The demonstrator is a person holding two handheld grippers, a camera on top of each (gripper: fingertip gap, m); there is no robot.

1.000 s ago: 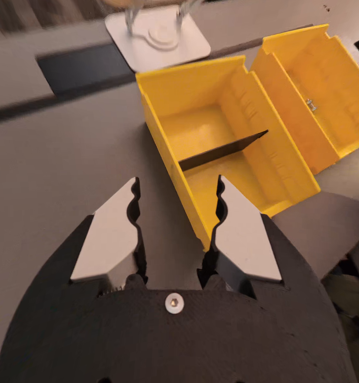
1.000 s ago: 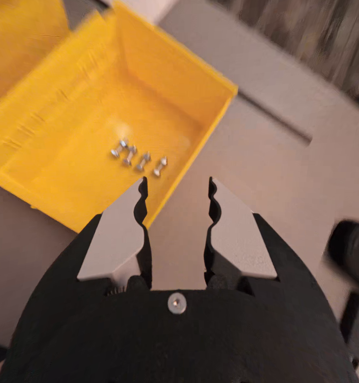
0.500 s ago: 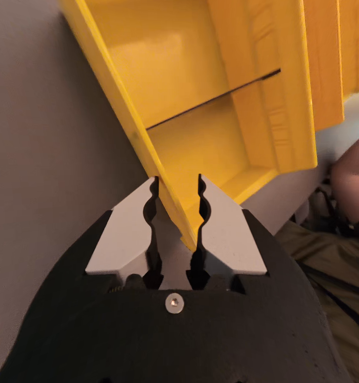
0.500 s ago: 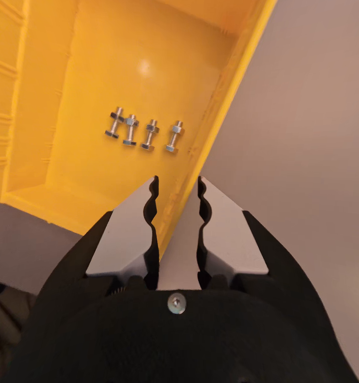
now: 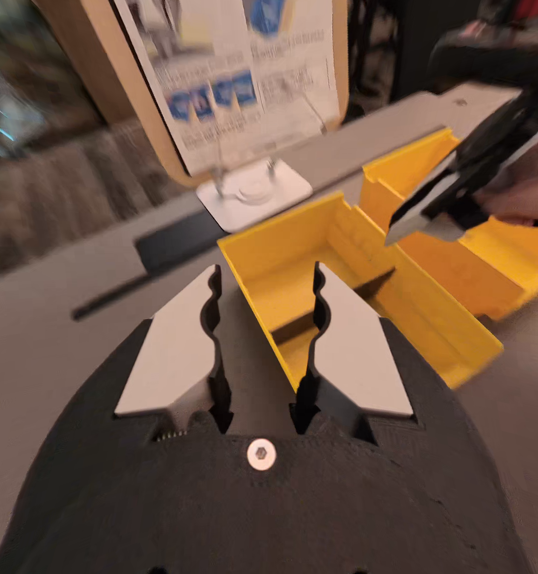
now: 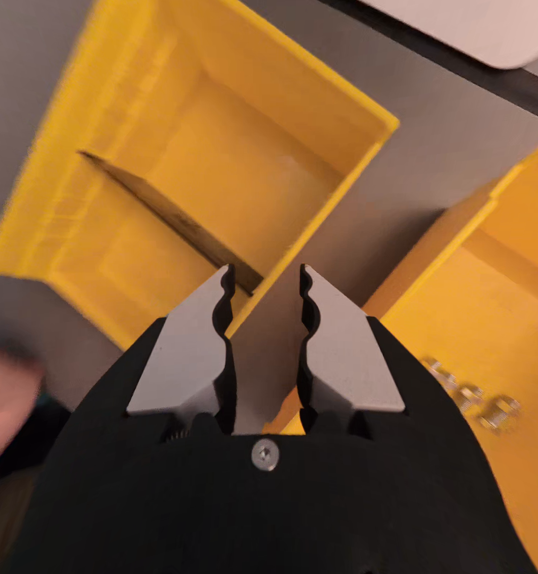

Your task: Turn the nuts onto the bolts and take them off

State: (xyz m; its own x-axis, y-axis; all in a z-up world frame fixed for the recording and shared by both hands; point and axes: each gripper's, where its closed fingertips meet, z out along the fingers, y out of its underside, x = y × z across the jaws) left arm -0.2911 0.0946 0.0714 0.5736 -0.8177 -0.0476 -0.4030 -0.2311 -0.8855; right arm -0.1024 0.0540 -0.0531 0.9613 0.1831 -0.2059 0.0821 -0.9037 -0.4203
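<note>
1. Right now your left hand-held gripper (image 5: 265, 270) is spread open and holds nothing; it hangs just over the near corner of the divided yellow bin (image 5: 423, 323), whose two compartments look empty either side of the dark divider (image 5: 375, 284).
2. Your right hand-held gripper (image 6: 266, 268) is open and empty too, poised above the gap of grey tabletop (image 6: 348, 254) between the divided bin and the second yellow bin (image 6: 448, 310) beside it.
3. The bolts with nuts (image 6: 472, 400) lie on the floor of that second bin, just right of your right hand-held gripper; motion blur keeps you from counting them or seeing how far each nut is threaded.
4. Judge them as small, light, rigid steel pieces: smooth, slippery and quick to roll or skid on the plastic.
5. Take one by the shank or the head, seated in a notch of the fingers (image 6: 187, 344) so it cannot spin.
6. Let the other gripper pinch the nut across its flats; grip firmly, since a loose hold will likely flick it away.
</note>
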